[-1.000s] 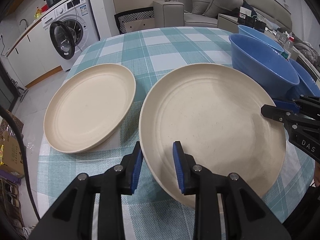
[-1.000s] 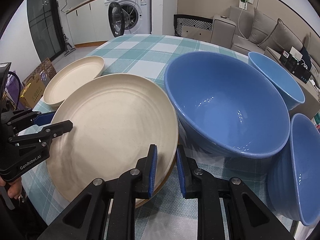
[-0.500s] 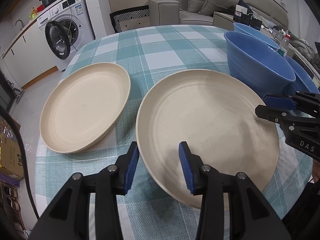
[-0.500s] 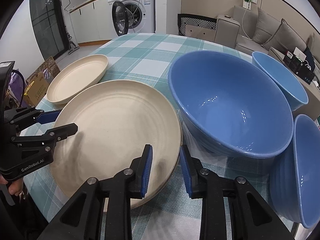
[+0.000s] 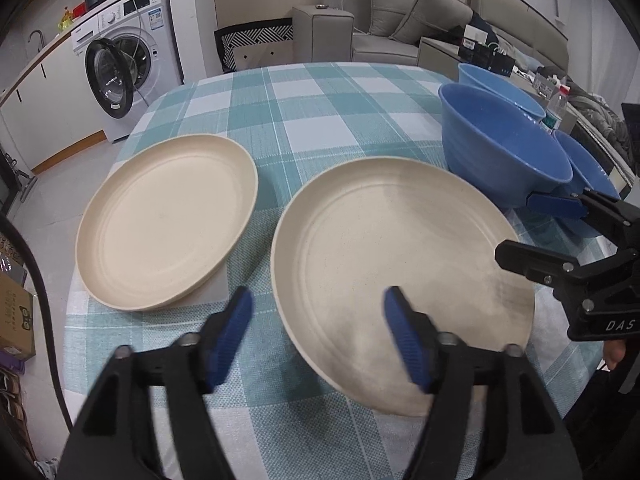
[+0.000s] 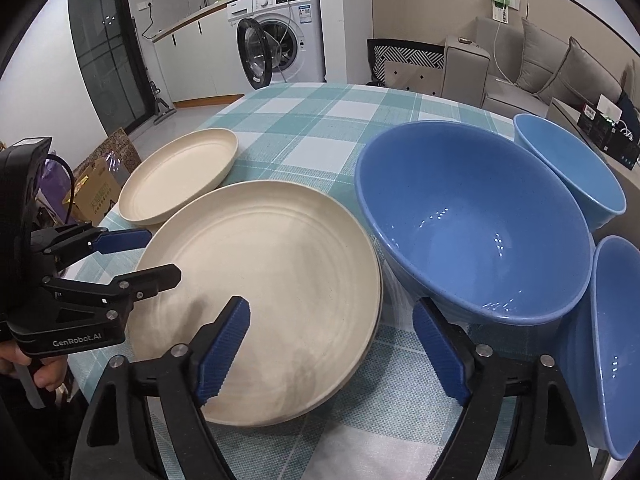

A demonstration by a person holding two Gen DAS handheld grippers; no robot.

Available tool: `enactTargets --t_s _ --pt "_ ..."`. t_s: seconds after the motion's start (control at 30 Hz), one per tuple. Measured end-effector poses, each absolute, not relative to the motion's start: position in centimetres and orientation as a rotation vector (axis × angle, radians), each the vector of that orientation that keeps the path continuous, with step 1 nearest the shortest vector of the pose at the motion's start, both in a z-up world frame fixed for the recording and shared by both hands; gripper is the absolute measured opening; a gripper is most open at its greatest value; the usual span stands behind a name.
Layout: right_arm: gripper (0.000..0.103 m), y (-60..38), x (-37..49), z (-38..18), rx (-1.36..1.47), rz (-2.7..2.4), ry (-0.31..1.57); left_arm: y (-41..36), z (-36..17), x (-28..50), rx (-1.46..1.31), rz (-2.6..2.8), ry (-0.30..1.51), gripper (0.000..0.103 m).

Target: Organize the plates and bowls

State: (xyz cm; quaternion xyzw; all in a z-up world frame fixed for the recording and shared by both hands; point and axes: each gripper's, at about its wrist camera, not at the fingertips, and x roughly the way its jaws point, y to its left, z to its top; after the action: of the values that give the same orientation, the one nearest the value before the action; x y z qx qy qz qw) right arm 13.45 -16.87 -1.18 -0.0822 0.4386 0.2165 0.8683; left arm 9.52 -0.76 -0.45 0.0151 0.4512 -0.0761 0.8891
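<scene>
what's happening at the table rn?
A person holds a gripper in each hand over the checked table. Left gripper and right gripper are both open at the near rim of the big cream plate, gripping nothing. A smaller cream plate lies to its left, three blue bowls to its right.

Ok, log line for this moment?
left gripper: open | right gripper: open | large plate: on table, unheld | bowls: unstacked
</scene>
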Motion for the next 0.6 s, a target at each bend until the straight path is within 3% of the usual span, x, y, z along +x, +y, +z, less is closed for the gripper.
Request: enactTargets --t_s 0.07,0.2,0.3,0.6 --pt "0.09 -16.8 13.3 -1.1 -0.167 0.463 0.912 -0.6 0.1 9.3 0.035 -0.154 0.914 0.089" --pt "0.097 -16.6 13.1 -0.8 -0.158 0.486 0.9 -0.2 0.8 9.1 0.023 -0.149 0.893 0.091" --pt "0.099 -16.5 12.8 -0.5 -0.153 0.496 0.895 0.3 1.3 9.1 0.007 -0.132 0.875 0.103" --pt "0.102 -15.7 12.0 0.4 -0.152 0.548 0.866 1.6 2.7 8.7 -0.01 -0.094 0.828 0.103"
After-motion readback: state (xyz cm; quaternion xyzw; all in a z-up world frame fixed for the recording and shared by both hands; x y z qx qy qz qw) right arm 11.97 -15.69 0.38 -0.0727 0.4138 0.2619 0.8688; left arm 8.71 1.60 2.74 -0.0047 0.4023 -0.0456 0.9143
